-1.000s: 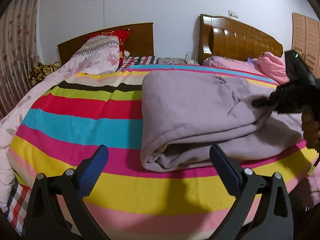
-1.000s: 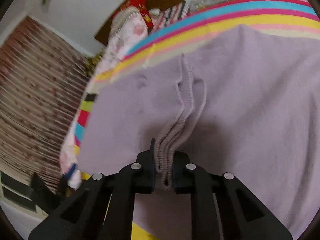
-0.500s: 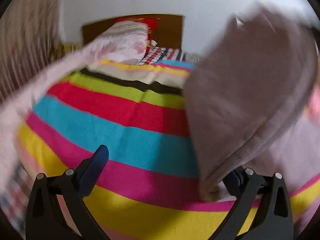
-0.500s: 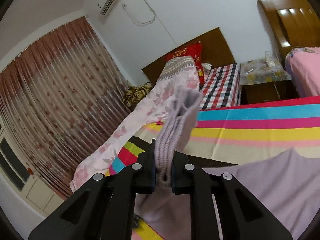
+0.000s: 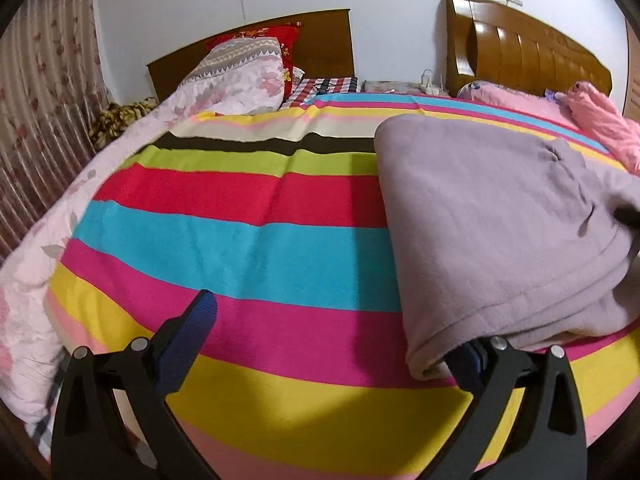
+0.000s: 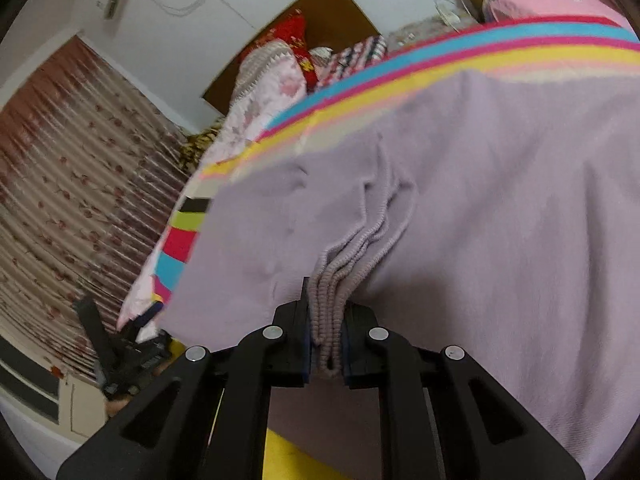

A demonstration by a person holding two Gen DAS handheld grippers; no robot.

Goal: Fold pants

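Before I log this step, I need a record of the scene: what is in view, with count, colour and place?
pants: one, lilac, folded on the bed's right side
striped blanket: one, multicolour, covering the bed
floral quilt: one, pale pink, heaped far left
red pillow: one, against the dark headboard
headboards: two, brown wood, at the wall
curtain: one, brownish floral, left
left gripper: open, one finger under the pants' near edge
right gripper: shut on the pants' ribbed band

Both wrist views look down along their fingers from close above the bed point(image 5: 256, 248), sharing the lilac pants point(image 5: 500, 232) and far headboard point(image 5: 248, 46).
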